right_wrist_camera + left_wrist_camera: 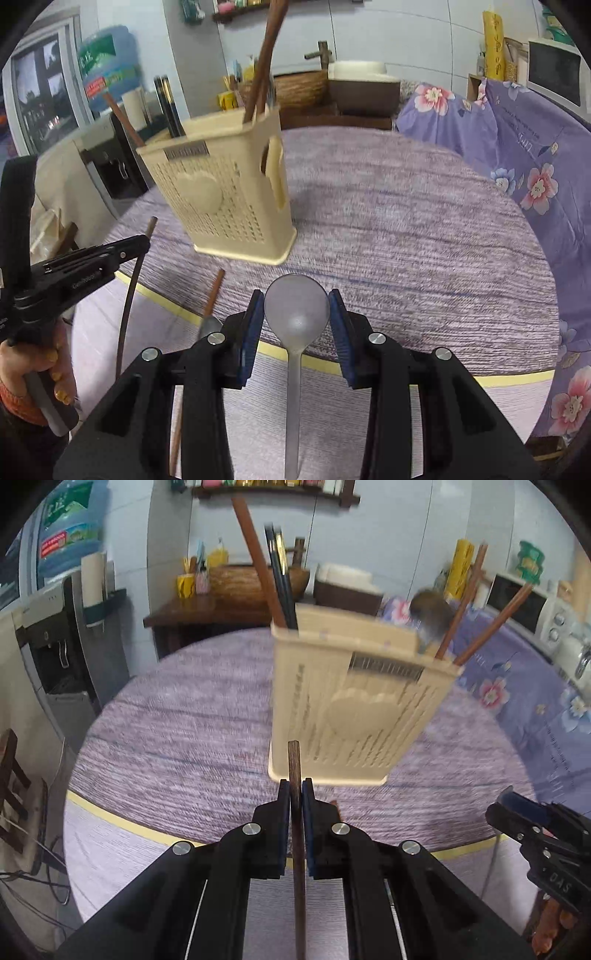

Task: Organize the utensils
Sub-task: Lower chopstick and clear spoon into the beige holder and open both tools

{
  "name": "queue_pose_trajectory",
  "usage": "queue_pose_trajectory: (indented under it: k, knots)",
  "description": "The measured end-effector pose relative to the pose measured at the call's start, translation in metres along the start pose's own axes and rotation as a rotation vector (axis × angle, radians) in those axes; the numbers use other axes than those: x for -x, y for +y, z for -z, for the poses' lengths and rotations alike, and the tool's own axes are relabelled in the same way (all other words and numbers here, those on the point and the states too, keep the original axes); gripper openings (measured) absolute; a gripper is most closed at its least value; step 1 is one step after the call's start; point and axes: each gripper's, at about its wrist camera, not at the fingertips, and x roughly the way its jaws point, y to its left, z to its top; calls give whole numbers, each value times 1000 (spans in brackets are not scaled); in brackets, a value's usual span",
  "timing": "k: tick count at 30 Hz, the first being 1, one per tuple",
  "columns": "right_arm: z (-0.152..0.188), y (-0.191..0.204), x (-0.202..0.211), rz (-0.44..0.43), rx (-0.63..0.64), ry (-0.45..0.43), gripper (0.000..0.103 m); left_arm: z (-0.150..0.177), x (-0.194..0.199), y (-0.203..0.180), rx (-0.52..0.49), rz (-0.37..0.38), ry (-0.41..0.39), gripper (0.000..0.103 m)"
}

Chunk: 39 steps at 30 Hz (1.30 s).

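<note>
Blue-padded fingers (283,805) of the left gripper (295,794) are clamped tight on a dark wooden chopstick (294,764), its tip standing above the jaws. The right gripper (296,306) grips a grey metal spoon (296,306) by the sides of its bowl, handle running back between the arms. Beyond both, a cream perforated utensil holder (354,709) stands on the round purple-clothed table (406,240), holding brown chopsticks (258,565) and dark ones (280,572). One more brown chopstick (214,291) lies at the table's edge, just beside the right gripper.
</note>
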Motion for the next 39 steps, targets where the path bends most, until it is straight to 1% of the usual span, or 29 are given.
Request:
queue_pose_trajectory:
  k: [3,6,11,19,22,26,30,33,35,37,39]
  knots:
    - [-7,3,21,0,7,-40,36,-11,29,1,-6,12,-71,8]
    - [-11,4,34,-1,22,-65,36,-22,49,5,3,33,-116,8]
    - [-18,5,49,-3,24,-105,36,-29,76,12,15,32,-189,8]
    - [-18,9,52,-30,39,-105,36,-33,85,16,22,46,-213,8]
    - [-21,11,54,-57,47,-108,36,-36,87,15,21,66,-211,8]
    - [-33,18,62,-97,73,-135,36,-45,97,11,3,80,-238,7]
    - [-62,37,77,-152,102,-193,36,-71,117,5,3,113,-291,8]
    - [-96,54,96,-166,145,-292,36,-104,138,0,11,137,-363,8]
    - [-118,62,103,-169,160,-339,36,-128,150,-7,11,130,-435,8]
    - [-142,70,107,-194,156,-370,36,-148,154,-11,21,118,-495,8]
    - [-157,79,106,-167,175,-417,36,-164,150,-13,41,92,-531,8]
